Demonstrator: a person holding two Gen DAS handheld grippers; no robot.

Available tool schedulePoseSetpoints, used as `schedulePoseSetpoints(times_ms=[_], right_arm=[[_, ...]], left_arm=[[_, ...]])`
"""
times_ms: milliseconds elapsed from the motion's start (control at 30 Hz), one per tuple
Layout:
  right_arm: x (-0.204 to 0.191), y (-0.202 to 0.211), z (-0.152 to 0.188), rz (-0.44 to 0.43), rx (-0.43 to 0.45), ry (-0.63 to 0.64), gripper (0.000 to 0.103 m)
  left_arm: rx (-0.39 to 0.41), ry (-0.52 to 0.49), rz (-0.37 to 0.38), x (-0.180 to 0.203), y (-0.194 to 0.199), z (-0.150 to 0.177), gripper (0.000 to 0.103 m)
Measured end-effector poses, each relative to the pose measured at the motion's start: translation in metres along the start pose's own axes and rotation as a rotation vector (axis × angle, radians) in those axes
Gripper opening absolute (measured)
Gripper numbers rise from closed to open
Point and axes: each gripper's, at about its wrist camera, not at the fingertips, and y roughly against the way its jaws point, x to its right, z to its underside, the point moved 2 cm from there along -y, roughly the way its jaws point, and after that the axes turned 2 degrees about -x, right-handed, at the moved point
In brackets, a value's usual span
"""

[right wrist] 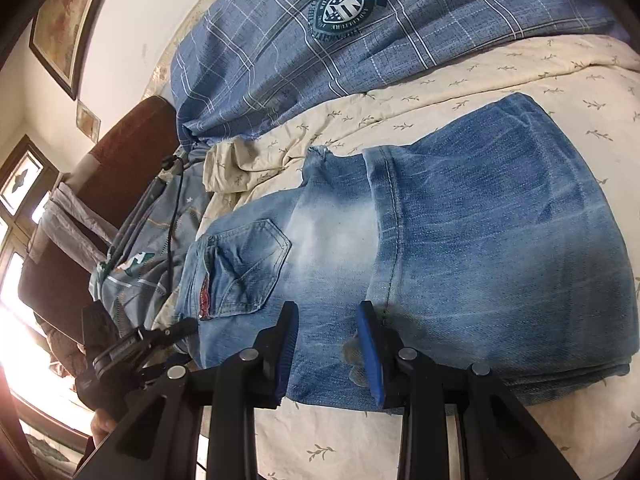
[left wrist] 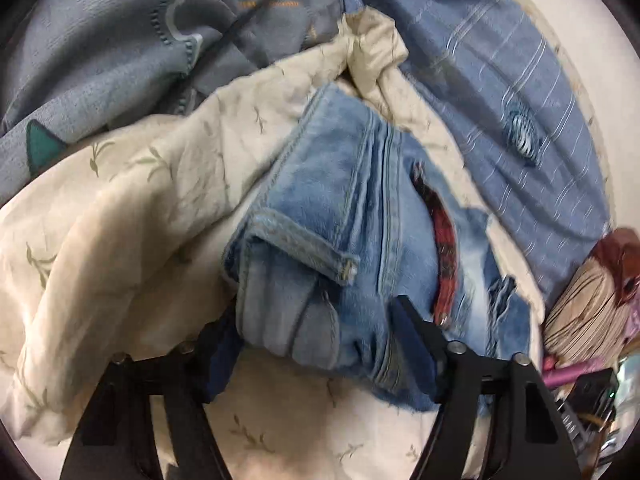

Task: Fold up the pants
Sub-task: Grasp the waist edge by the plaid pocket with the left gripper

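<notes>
A pair of faded blue jeans (right wrist: 460,240) lies folded over on a cream leaf-print bedsheet (right wrist: 500,76), with the leg ends laid over the seat and a back pocket (right wrist: 248,268) showing. My right gripper (right wrist: 330,344) is open over the jeans' near edge, one finger on each side of the seam. In the left wrist view the jeans' waistband end (left wrist: 340,248) lies bunched, with a belt loop and a red plaid lining showing. My left gripper (left wrist: 320,344) is open, its jaws spread wide around this end. The left gripper also shows in the right wrist view (right wrist: 160,340).
A blue plaid duvet (right wrist: 320,40) with a round crest lies beyond the jeans. A grey patterned quilt (left wrist: 120,48) with a black cable over it is heaped at the side. A brown headboard (right wrist: 120,160), framed pictures and a bright window stand at the left.
</notes>
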Motion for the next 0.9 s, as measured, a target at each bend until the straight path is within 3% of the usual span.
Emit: schedulePoseSetpoints(times_ms=[100, 133, 233, 533, 600, 667, 733, 833, 900], right_arm=[[-0.001, -0.001, 0.0, 0.013, 0.001, 0.018, 0.034], [-0.001, -0.002, 0.0, 0.013, 0.001, 0.018, 0.034], [0.0, -0.004, -0.001, 0.013, -0.002, 0.012, 0.034], [0.0, -0.002, 0.0, 0.012, -0.001, 0.009, 0.034], [0.0, -0.001, 0.0, 0.012, 0.0, 0.006, 0.034], [0.001, 0.0, 0.0, 0.01, 0.002, 0.003, 0.034], [0.001, 0.001, 0.0, 0.006, 0.001, 0.0, 0.034], [0.003, 0.001, -0.001, 0.004, -0.002, -0.004, 0.034], [0.005, 0.002, -0.002, 0.007, 0.001, -0.006, 0.034]], left_arm=[[0.0, -0.016, 0.0, 0.002, 0.003, -0.002, 0.056], [0.006, -0.015, -0.001, 0.001, 0.005, -0.003, 0.047], [0.023, -0.01, 0.021, 0.002, 0.017, -0.008, 0.044], [0.087, -0.119, 0.038, 0.033, 0.038, -0.02, 0.045], [0.068, -0.113, 0.021, 0.034, 0.034, -0.022, 0.051], [0.038, -0.064, 0.017, 0.027, 0.026, -0.024, 0.071], [-0.001, -0.014, 0.001, 0.017, 0.012, -0.022, 0.076], [-0.004, 0.012, -0.02, 0.009, 0.007, -0.016, 0.075], [0.013, -0.015, -0.047, 0.012, 0.009, -0.017, 0.06]])
